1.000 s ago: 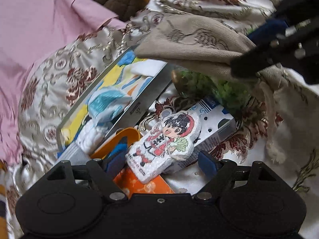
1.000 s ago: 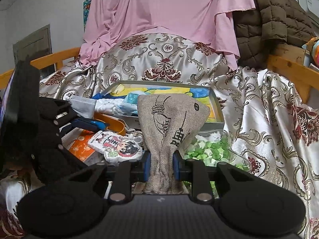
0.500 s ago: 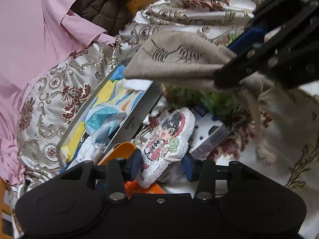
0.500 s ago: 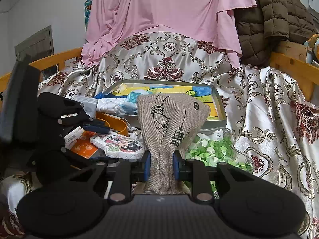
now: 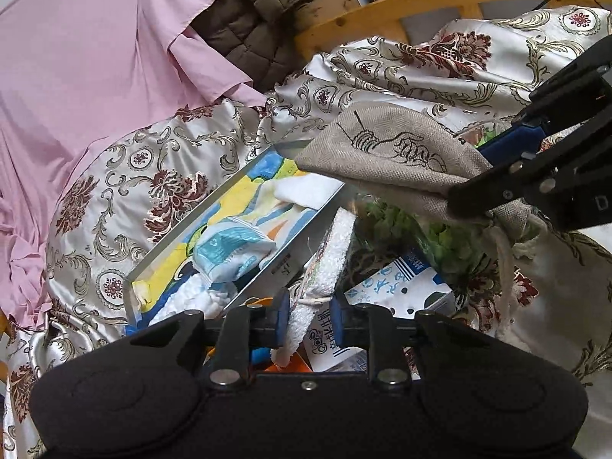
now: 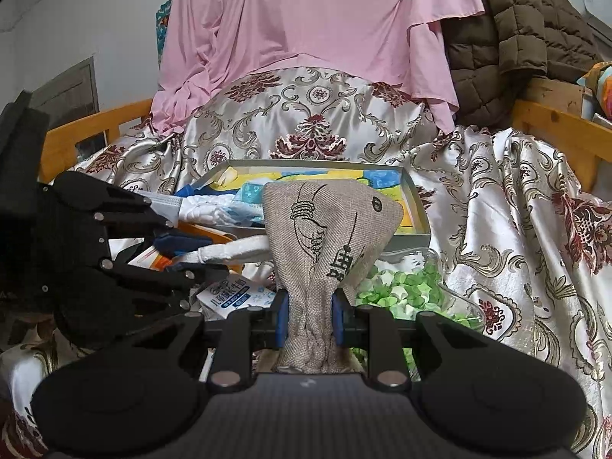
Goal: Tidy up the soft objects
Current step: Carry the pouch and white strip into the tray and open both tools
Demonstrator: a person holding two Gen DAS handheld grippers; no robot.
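My left gripper (image 5: 306,317) is shut on a small flat plush cushion (image 5: 332,256) with a cartoon figure, held edge-on and lifted above the clutter; it also shows in the right wrist view (image 6: 237,248). My right gripper (image 6: 309,319) is shut on the neck of a beige burlap drawstring pouch (image 6: 329,229), held upright; the pouch also shows in the left wrist view (image 5: 390,153). Behind both lies a shallow grey box (image 5: 179,244) with colourful lining and soft items inside, also in the right wrist view (image 6: 415,199).
A clear container of green paper stars (image 6: 405,287) sits right of the pouch. A white and blue carton (image 5: 397,283), orange items and a face mask (image 6: 164,202) lie around. Patterned satin cloth (image 6: 516,229), pink fabric and wooden rails (image 6: 554,130) surround.
My left gripper closed on the plush cushion and lifted it, turning it from face-up to edge-on. The right gripper stayed holding the pouch, almost still.
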